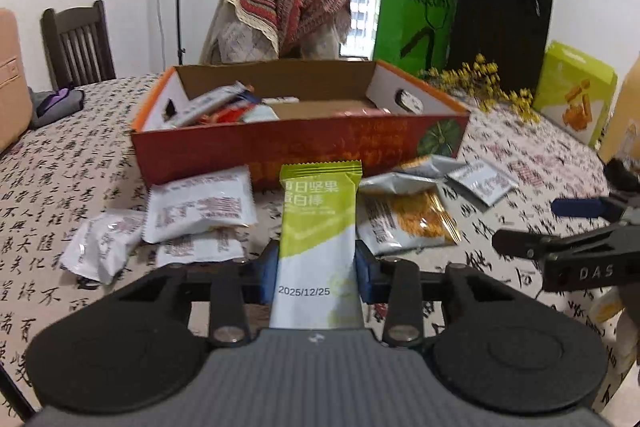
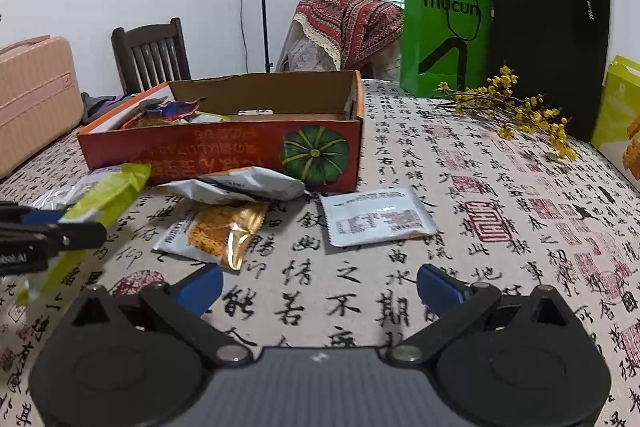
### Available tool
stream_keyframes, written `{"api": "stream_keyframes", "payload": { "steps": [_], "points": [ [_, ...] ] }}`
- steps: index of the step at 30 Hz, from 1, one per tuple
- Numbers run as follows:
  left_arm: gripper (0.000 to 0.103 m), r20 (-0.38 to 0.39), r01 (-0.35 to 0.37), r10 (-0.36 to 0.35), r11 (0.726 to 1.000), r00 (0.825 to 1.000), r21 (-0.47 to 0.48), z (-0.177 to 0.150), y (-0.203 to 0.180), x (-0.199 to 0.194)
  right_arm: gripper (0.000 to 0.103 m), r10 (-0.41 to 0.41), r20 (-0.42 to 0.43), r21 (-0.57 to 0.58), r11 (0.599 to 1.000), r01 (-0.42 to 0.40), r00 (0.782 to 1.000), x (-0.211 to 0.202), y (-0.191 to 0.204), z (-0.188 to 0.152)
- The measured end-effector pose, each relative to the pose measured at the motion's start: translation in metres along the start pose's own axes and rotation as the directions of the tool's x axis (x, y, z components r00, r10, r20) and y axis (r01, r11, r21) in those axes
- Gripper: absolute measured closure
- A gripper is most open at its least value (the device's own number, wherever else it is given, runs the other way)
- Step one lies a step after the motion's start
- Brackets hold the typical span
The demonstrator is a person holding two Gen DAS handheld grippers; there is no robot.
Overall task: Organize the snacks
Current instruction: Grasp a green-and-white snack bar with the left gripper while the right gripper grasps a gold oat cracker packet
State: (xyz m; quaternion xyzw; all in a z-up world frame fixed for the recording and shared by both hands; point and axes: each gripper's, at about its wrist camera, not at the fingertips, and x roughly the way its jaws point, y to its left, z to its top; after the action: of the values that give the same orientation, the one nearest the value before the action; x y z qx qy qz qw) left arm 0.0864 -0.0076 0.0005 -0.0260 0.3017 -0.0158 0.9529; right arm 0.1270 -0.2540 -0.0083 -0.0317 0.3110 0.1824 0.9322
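Holding green snack bar (image 1: 318,227) pinched in our left gripper (image 1: 318,269), above table (image 2: 480,187) before orange box (image 1: 300,143); right gripper (image 2: 320,287) spread, empty. Risk: slick wrapper slipping mid-carry.

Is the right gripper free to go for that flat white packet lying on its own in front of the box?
Probably yes. The right gripper is open and empty, and only bare tablecloth lies between it and the white packet, which rests flat, apart from other snacks.

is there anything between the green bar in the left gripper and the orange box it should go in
Nothing visible blocks it. The left gripper holds the green bar just short of the orange box's near wall; the loose packets lie low on the table.
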Motion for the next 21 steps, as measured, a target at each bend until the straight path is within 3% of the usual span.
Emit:
{"api": "stream_keyframes", "payload": {
  "steps": [10,21],
  "points": [
    [0.065,0.039,-0.02,0.023,0.996,0.999,-0.085,0.003,0.031,-0.009,0.0,0.054,-0.024,-0.054,0.997,-0.055,0.998,0.026,0.04,0.021],
    [0.065,0.061,-0.025,0.032,0.993,0.998,-0.112,0.001,0.045,-0.016,0.001,0.018,-0.085,-0.099,0.995,-0.027,0.996,0.074,0.086,0.042]
  ]
}}
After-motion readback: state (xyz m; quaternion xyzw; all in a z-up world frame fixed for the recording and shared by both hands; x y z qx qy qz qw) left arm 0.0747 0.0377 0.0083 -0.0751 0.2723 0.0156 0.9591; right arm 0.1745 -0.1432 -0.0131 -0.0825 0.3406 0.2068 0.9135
